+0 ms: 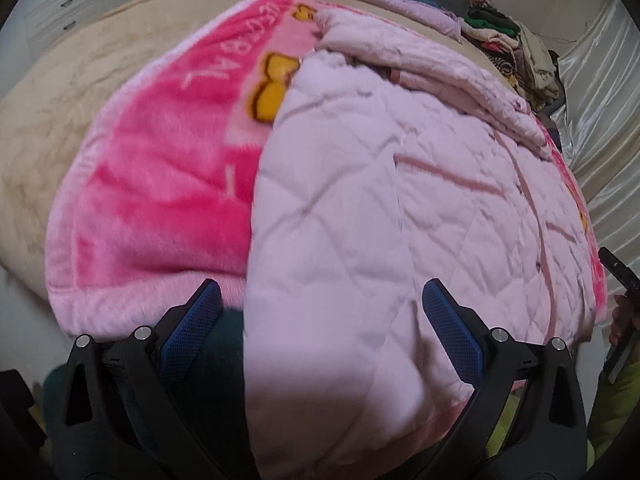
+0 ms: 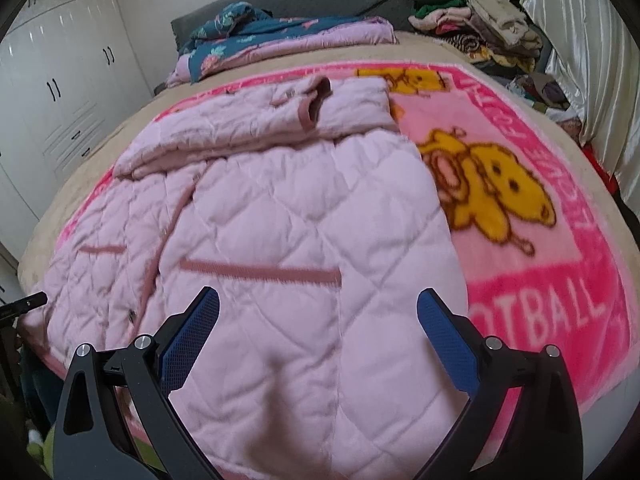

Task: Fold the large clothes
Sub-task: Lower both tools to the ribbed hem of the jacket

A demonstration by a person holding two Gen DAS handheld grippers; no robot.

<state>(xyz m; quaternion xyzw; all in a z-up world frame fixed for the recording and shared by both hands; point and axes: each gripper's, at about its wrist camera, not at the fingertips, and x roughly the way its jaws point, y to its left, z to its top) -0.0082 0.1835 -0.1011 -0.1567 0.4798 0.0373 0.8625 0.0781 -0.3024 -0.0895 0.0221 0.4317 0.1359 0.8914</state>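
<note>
Quilted pink jacket spread flat on a bed, both grippers spread wide above its hem.

The pale pink jacket (image 2: 304, 216), diamond-stitched and puffy with darker pink pocket trims, lies on a plush hot-pink blanket (image 2: 560, 280) printed with yellow cartoon figures, its sleeve folded across the top. The left gripper (image 1: 320, 300) and right gripper (image 2: 318, 308), with textured blue pads, hold nothing. Folded clothes (image 2: 480, 20) are piled at the bed's far corner.

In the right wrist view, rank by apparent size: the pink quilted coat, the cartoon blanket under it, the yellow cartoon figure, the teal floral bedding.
1. Pink quilted coat, though nearness inflates it.
2. Cartoon blanket, partly covered, so it may be the larger.
3. Teal floral bedding and yellow cartoon figure look about alike.
</note>
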